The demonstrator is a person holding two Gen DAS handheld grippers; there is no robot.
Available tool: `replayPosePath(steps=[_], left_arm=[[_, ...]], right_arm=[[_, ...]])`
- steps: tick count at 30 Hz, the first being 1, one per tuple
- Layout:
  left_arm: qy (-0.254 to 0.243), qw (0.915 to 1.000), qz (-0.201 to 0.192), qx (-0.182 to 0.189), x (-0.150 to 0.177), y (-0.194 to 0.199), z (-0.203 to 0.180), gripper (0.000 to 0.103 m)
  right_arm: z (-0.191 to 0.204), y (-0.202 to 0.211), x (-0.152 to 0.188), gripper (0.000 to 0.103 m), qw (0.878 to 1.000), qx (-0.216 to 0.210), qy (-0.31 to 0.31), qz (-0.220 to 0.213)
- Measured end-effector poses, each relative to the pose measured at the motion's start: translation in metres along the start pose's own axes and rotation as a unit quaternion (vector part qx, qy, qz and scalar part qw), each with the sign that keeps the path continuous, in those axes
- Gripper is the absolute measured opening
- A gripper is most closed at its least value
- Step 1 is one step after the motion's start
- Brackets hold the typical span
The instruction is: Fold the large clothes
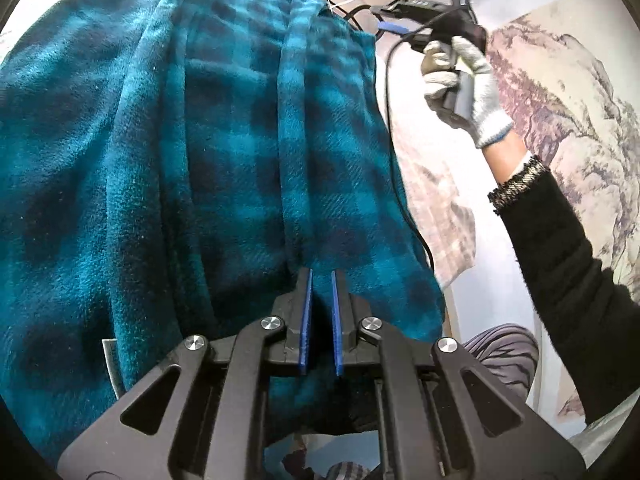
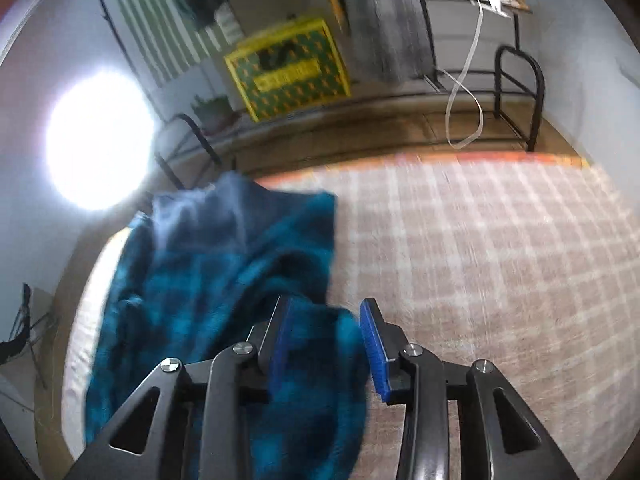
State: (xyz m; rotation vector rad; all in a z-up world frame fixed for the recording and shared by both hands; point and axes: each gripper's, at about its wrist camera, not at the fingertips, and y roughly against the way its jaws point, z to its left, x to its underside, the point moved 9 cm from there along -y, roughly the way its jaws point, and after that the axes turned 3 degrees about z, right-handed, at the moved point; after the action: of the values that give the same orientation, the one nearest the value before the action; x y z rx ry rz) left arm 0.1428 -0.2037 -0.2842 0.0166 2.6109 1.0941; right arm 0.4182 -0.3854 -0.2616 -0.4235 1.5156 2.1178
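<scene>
Your left gripper (image 1: 321, 280) is clamped on a fold of the teal checked garment (image 1: 180, 152), its blue pads nearly together with the fleece pinched between them. Maintain this grip; it is your anchor. Most of the cloth hangs to the left and far side of that gripper, bunched in long vertical folds.

To the right in the left wrist view, your gloved right hand (image 1: 460, 80) holds the right gripper raised above the cloth.

In the right wrist view, the right gripper (image 2: 326, 316) stands partly open. A lobe of garment lies between the jaws, touching the left pad, while the right pad stands clear. The picture is blurred, so contact is uncertain. The rest of the garment trails left over the checked bed cover (image 2: 480, 260).

Close fully on a single edge, not a bunched lobe, then draw both grippers apart to tension the cloth before folding.
</scene>
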Motion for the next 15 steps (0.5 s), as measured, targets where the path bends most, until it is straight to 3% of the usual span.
replayPosePath(steps=[2,4,5,8,10,11,15], left_arm=[[-0.010,0.9999,0.006,0.000,0.002,-0.004,-0.005,0.006],[-0.020,0.9997,0.014,0.000,0.005,-0.010,-0.010,0.006],[-0.024,0.9996,0.018,0.000,0.006,-0.015,-0.015,0.006],[-0.035,0.9990,0.029,-0.001,0.010,-0.023,-0.018,0.006],[-0.034,0.9989,0.034,0.000,0.013,-0.028,-0.016,0.006],[-0.031,0.9989,0.035,0.002,0.012,-0.029,-0.016,0.006],[-0.028,0.9989,0.036,0.008,0.012,-0.031,-0.014,0.006]], right_arm=[[0.019,0.006,-0.012,0.042,0.999,-0.032,0.002,-0.006],[0.040,0.001,-0.021,0.063,0.999,-0.054,0.006,-0.001],[0.049,-0.006,-0.024,0.063,0.999,-0.053,0.010,0.004],[0.072,-0.038,-0.027,0.059,0.999,-0.029,0.027,0.035],[0.085,-0.065,-0.019,0.040,0.997,-0.018,0.039,0.069],[0.088,-0.078,-0.012,0.037,0.995,-0.016,0.042,0.087],[0.090,-0.126,0.011,0.035,0.991,-0.013,0.050,0.122]])
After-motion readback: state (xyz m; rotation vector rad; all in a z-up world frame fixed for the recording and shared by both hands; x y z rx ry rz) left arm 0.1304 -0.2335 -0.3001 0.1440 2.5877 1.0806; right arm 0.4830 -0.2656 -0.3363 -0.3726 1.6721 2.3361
